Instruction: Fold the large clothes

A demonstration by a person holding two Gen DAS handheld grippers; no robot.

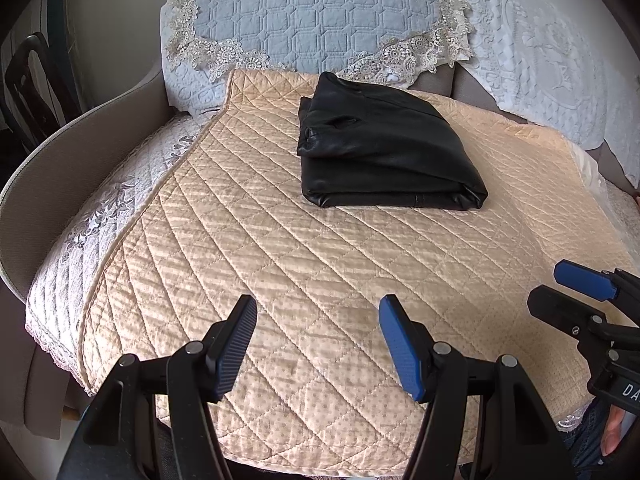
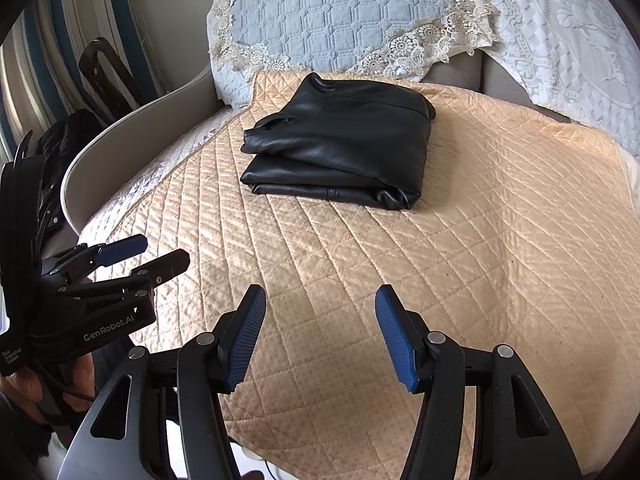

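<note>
Left wrist view shows the left gripper (image 1: 318,308) low at the front edge of the seat, with its two fingers pointing forward over the beige quilted cover (image 1: 280,264). Its jaws stand wide apart, and only the cover is seen between the blue pads; they hold nothing. In the same view the right gripper (image 1: 560,288) comes in from the right border, its fingers pointing toward the left, and it hovers above the cover.

From the right wrist view, the right gripper (image 2: 320,300) also sits low near the front of the seat and looks forward. Its jaws are wide as well, with bare quilt between the pads. The left gripper (image 2: 160,254) appears at the left side of this view, held in a hand (image 2: 60,384) of which only part is visible, and its fingers point to the right with a clear gap between them.

A black leather garment (image 1: 384,148) lies folded into a thick, roughly square packet on the beige quilted cover, toward the back of the seat. It is well apart from both grippers, straight ahead of them and farther away, and nothing touches it. Its folded edge faces the front, and the layers are stacked one on another. Behind the garment (image 2: 344,136), a light blue quilted cushion (image 1: 320,12) with a lace border leans on the backrest.
</note>
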